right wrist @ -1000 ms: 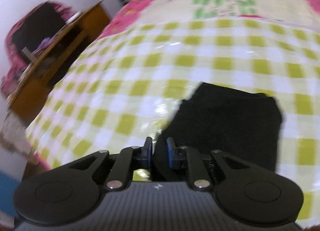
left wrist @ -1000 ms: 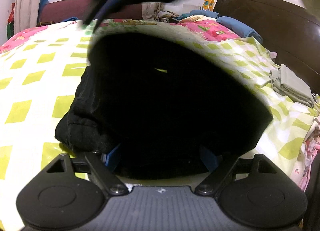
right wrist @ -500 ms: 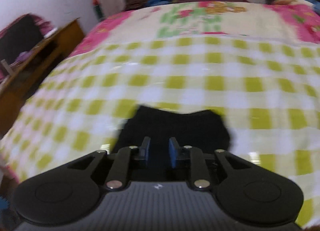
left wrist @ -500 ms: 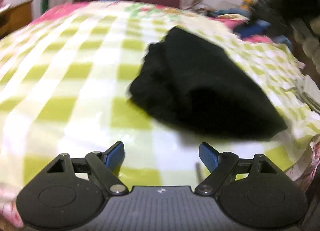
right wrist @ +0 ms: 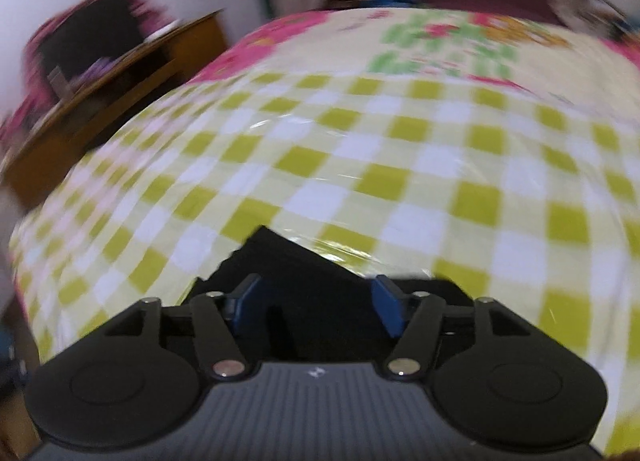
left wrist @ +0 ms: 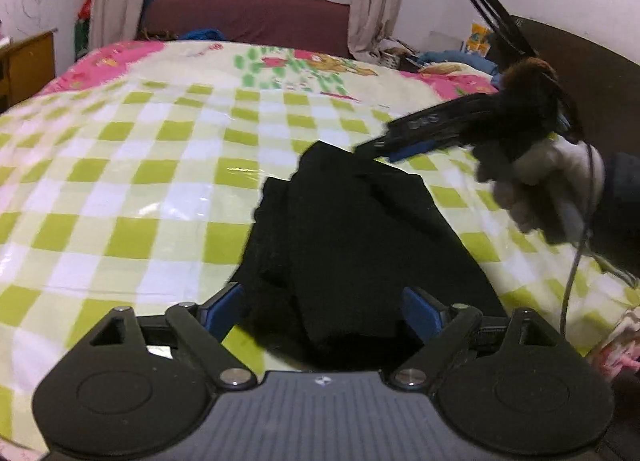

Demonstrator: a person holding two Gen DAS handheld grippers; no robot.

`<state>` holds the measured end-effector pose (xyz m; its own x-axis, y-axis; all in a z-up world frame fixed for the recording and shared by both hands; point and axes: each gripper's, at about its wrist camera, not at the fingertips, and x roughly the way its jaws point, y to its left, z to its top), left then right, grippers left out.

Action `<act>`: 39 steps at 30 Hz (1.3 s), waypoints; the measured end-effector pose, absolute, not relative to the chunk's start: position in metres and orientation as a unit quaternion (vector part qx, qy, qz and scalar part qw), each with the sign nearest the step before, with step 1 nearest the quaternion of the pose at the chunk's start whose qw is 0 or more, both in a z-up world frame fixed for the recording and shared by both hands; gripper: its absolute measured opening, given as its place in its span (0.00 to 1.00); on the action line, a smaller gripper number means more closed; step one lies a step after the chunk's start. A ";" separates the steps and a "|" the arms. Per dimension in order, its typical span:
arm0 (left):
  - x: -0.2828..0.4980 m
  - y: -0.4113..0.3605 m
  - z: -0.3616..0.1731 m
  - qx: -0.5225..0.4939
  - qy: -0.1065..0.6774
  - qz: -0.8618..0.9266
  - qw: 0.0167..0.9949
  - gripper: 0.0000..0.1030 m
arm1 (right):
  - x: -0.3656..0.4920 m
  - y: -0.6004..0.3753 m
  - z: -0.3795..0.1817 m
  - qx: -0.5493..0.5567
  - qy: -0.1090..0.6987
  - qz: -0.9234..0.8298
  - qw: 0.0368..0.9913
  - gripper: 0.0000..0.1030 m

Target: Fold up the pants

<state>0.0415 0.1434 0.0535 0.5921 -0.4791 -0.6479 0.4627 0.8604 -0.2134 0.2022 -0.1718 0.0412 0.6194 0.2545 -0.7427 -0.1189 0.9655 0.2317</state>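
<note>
Black pants (left wrist: pixel 352 237) lie folded in a thick bundle on the green-and-white checked bed cover (left wrist: pixel 132 181). My left gripper (left wrist: pixel 324 311) is open, its blue pads on either side of the bundle's near end, holding nothing. My right gripper (right wrist: pixel 316 307) is open just above the bundle's far corner (right wrist: pixel 280 257). It also shows in the left wrist view (left wrist: pixel 374 145), held by a gloved hand (left wrist: pixel 540 173), tips at the bundle's far edge.
A dark wooden headboard (left wrist: pixel 592 73) stands at the right with clothes piled by it. A wooden cabinet (right wrist: pixel 104 93) stands beyond the bed's left side. A maroon bench (left wrist: pixel 248 17) and curtained window are at the far wall.
My right gripper has opened and let go of the pants. My left gripper has come back over the bundle's near end. The bundle now lies flat on the cover.
</note>
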 end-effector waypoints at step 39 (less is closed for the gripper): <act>0.085 0.102 0.028 0.054 0.406 -0.246 0.878 0.46 | 0.271 -0.156 0.002 0.047 0.513 0.207 0.832 0.10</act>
<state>0.0853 0.1021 0.0279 0.5487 -0.3884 -0.7403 0.4758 0.8732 -0.1054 0.2711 -0.1558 0.0024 0.3879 0.3920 -0.8342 -0.2951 0.9102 0.2906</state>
